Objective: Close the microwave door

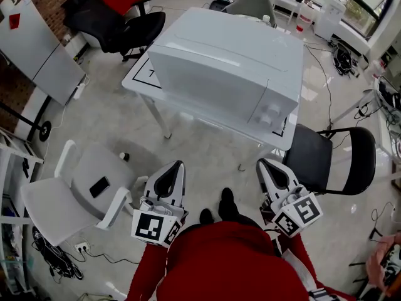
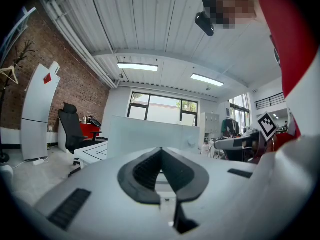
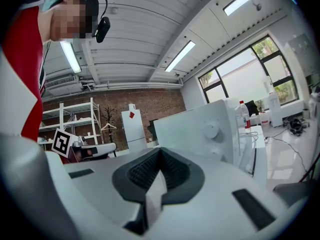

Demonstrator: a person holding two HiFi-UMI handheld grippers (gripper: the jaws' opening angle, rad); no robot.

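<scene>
A white microwave (image 1: 225, 61) stands on a white table (image 1: 145, 83) ahead of me. Its door (image 1: 207, 88) lies flush with the front, and two knobs (image 1: 270, 115) sit at the right end. The left gripper (image 1: 178, 165) is held low near my body, short of the table, jaws together with nothing between them. My right gripper (image 1: 264, 163) hangs level with it, also shut and empty. In the left gripper view the microwave (image 2: 150, 136) shows beyond the shut left gripper (image 2: 160, 152). From the right gripper (image 3: 159, 152) the microwave (image 3: 200, 129) and its knobs appear close ahead.
A white chair (image 1: 75, 196) with a dark phone (image 1: 99, 186) on its seat stands at my left. A black folding chair (image 1: 329, 158) is at the right of the table. A black office chair (image 1: 119, 24) sits beyond. Cables trail over the floor.
</scene>
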